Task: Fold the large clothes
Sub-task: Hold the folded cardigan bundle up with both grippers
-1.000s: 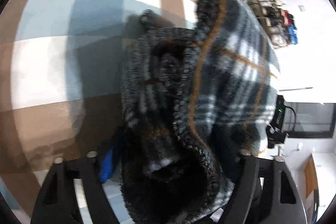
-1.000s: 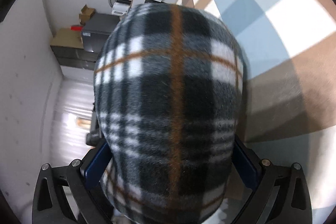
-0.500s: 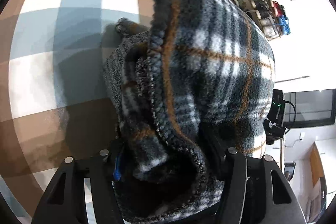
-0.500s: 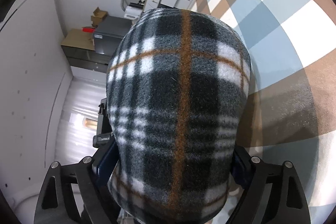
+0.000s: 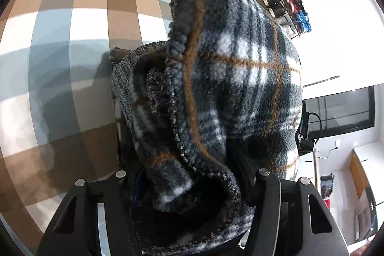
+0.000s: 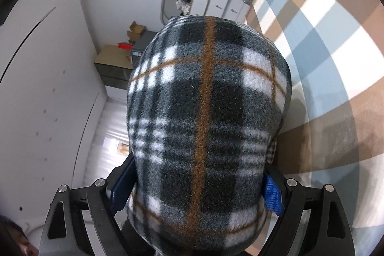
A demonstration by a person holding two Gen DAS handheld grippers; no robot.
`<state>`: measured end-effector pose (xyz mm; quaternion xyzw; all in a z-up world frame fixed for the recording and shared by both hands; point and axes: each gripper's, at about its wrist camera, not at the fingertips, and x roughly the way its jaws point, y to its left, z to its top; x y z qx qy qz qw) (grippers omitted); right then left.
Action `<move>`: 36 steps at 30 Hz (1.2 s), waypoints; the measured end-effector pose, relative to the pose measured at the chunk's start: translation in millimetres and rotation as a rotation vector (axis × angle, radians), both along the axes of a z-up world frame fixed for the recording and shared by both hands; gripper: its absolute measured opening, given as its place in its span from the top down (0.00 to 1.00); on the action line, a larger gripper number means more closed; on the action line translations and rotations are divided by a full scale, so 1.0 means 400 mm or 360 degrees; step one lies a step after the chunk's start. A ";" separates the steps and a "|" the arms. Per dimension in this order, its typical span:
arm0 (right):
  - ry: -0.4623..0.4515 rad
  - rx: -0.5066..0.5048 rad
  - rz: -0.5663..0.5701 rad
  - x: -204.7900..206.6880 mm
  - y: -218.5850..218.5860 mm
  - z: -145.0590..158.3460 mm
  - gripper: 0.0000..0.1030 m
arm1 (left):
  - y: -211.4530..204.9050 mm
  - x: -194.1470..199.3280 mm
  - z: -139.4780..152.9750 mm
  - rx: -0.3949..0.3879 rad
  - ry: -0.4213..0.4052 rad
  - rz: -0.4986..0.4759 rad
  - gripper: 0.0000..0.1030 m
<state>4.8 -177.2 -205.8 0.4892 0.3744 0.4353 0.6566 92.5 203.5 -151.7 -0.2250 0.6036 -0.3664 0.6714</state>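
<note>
Mid-fold carry: the left gripper (image 5: 189,174) and the right gripper (image 6: 194,188) each clamp a thick bunch of the plaid fleece garment (image 6: 206,112), held above the checked floor (image 5: 72,40) (pads mostly buried); next move likely needs lowering and aligning the edges.

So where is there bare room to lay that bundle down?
The brown, blue and white checked surface lies bare left of the dark plaid fleece bundle in the left view, and right of it in the right view. The cluttered white cabinets are crowded.
</note>
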 end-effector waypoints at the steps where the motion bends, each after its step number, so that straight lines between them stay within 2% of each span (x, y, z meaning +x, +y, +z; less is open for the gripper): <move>1: 0.0026 -0.0010 -0.0007 -0.001 -0.006 -0.011 0.12 | -0.004 0.007 -0.012 0.0024 0.0011 -0.0001 0.47; 5: 0.0170 -0.0141 -0.0033 0.004 -0.004 -0.057 0.11 | -0.010 0.024 -0.086 0.0119 0.0087 0.0015 0.47; 7: 0.0257 -0.0257 -0.0036 0.010 -0.011 -0.079 0.00 | -0.010 0.031 -0.127 0.0096 0.0146 0.0019 0.46; 9: 0.0256 -0.0317 -0.0021 0.008 -0.012 -0.079 0.00 | -0.014 0.037 -0.136 0.0089 0.0137 0.0015 0.42; 10: 0.0255 -0.0324 -0.0017 0.006 -0.017 -0.077 0.00 | -0.017 0.042 -0.139 0.0091 0.0132 0.0016 0.39; 13: 0.0274 -0.0308 0.0019 0.010 -0.024 -0.079 0.00 | -0.009 0.053 -0.162 0.0147 0.0144 0.0024 0.18; 14: 0.0277 -0.0305 0.0037 0.015 -0.023 -0.082 0.00 | 0.002 0.052 -0.168 0.0133 0.0154 0.0021 0.18; 22: 0.0261 -0.0436 0.0167 0.071 0.007 -0.047 0.00 | 0.036 0.061 -0.223 -0.0050 0.0255 -0.0005 0.19; 23: 0.0261 -0.0424 0.0166 0.072 0.010 -0.049 0.00 | 0.041 0.062 -0.226 -0.0067 0.0252 -0.0007 0.23; 25: 0.0269 -0.0375 0.0168 0.079 0.020 -0.057 0.00 | 0.051 0.066 -0.231 -0.0154 0.0258 -0.0032 0.36; 31: 0.0238 -0.0177 0.0104 0.055 0.009 -0.112 0.00 | 0.004 0.072 -0.213 -0.0180 0.0222 -0.0040 0.41; 36: 0.0186 -0.0109 0.0056 0.018 -0.014 -0.107 0.01 | -0.030 0.047 -0.151 -0.0182 0.0151 -0.0044 0.44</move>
